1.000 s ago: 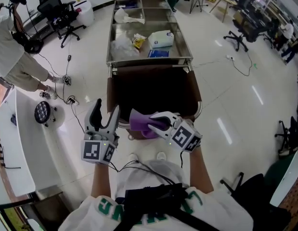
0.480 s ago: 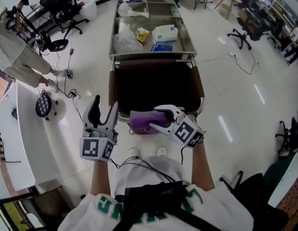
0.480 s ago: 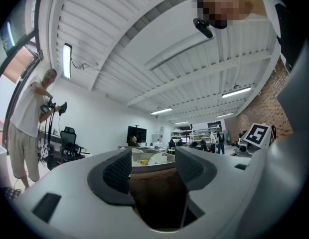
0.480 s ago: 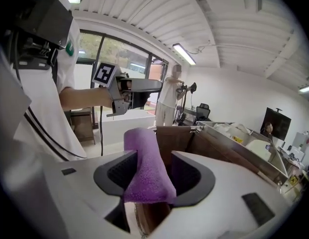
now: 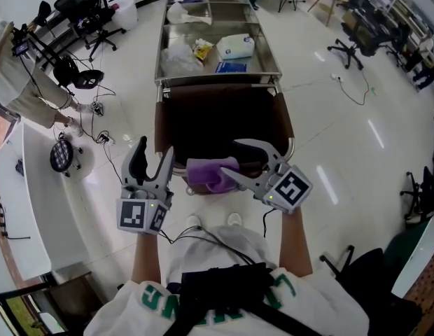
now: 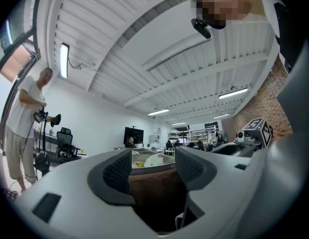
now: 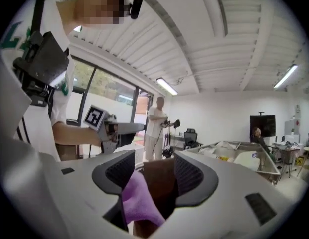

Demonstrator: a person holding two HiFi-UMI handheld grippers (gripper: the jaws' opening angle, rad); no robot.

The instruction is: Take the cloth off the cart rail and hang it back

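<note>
The purple cloth (image 5: 211, 173) lay over part of the cart rail (image 5: 292, 150), so we could not see the rail there. In the head view the far end of the cart (image 5: 217, 117) ran off the top edge. The small things (image 5: 234, 47) in its metal tray (image 5: 159, 68) were too tiny for us to name. A person (image 5: 21, 96) on the left was cut off by the picture's edge.

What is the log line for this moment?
right gripper: jaws opening, purple cloth between them, not pinched | left gripper: open, empty | purple cloth: draped on cart rail
</note>
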